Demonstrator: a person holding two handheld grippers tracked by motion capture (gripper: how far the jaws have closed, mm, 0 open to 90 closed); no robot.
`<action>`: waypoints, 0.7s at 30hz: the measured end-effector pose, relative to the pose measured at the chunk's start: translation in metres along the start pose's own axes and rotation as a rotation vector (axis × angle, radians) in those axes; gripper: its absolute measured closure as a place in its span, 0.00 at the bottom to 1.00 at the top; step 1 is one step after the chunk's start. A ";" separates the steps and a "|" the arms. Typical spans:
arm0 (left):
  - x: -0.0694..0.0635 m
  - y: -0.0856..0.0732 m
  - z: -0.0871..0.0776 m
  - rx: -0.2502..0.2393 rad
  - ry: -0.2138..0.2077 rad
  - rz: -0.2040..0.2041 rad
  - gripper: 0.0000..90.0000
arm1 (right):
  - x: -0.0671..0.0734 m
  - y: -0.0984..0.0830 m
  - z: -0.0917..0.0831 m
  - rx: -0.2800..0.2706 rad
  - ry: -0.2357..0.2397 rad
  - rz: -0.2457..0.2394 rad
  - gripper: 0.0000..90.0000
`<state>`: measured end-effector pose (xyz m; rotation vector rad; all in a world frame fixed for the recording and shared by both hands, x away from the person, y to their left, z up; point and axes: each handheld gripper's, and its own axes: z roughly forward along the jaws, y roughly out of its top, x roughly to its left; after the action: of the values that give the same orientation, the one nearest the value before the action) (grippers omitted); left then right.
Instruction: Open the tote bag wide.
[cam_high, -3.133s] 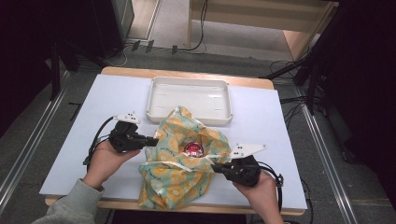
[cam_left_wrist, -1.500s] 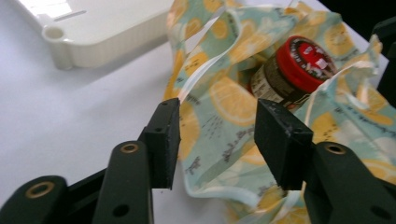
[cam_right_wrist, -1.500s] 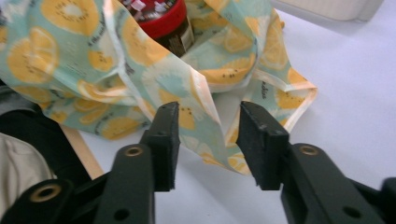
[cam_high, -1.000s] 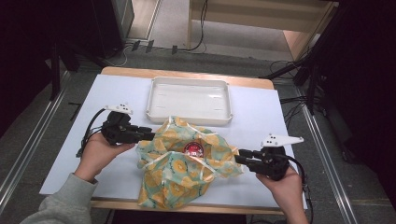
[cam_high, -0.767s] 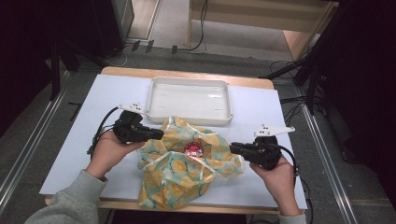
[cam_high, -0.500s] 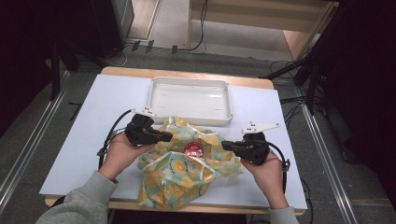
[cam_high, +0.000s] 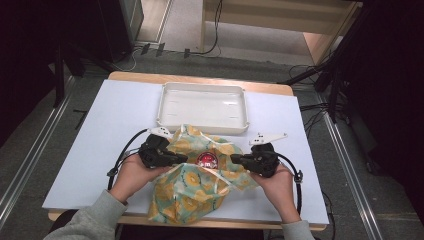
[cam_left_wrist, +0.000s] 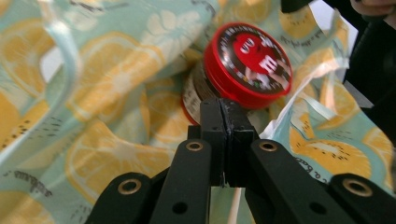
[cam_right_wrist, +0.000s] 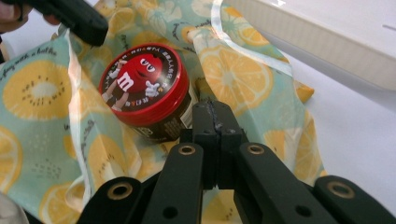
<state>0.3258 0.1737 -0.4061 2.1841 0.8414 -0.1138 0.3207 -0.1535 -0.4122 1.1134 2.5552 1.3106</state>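
- Table (cam_high: 100, 150) edges frame the work: bare white surface lies wide open to the left of the left gripper (cam_high: 181, 159), with a narrower strip to the right of the right gripper (cam_high: 235, 160).
- Beyond the cloth, a white tray (cam_high: 202, 105) sits near the far edge, its near wall just beside the cloth's upper folds, which leaves little room to move forward.
- Toward the person, the lemon-print cloth (cam_high: 190, 195) runs down to the table's near edge and slightly over it.
- Between the two grippers stands a red-lidded jar (cam_high: 206, 160), nested in the cloth with its lid showing.
- In the left gripper view, the left gripper's (cam_left_wrist: 225, 109) jaws have just closed flat together; their tips sit just in front of the jar (cam_left_wrist: 243, 65), and whether cloth (cam_left_wrist: 93, 140) is pinched I cannot tell.
- In the right gripper view, the right gripper's (cam_right_wrist: 212, 112) jaws have likewise just closed, with no gap; the jar (cam_right_wrist: 144, 88) lies just left of and beyond the tips, tilted, with cloth (cam_right_wrist: 238, 70) under and around it.
- Each gripper faces the other across the jar.
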 end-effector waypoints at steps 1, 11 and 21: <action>-0.001 -0.001 0.000 -0.002 -0.004 -0.003 0.99 | 0.001 0.001 0.001 -0.003 -0.001 -0.005 1.00; -0.019 -0.015 0.000 -0.001 -0.041 0.018 0.99 | -0.003 0.008 0.016 0.001 0.019 0.006 1.00; -0.029 -0.036 0.010 0.009 -0.063 0.010 0.99 | -0.014 0.012 0.040 0.038 -0.003 0.012 1.00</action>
<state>0.2831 0.1682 -0.4264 2.1811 0.7959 -0.1812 0.3523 -0.1305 -0.4328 1.1383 2.5861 1.2674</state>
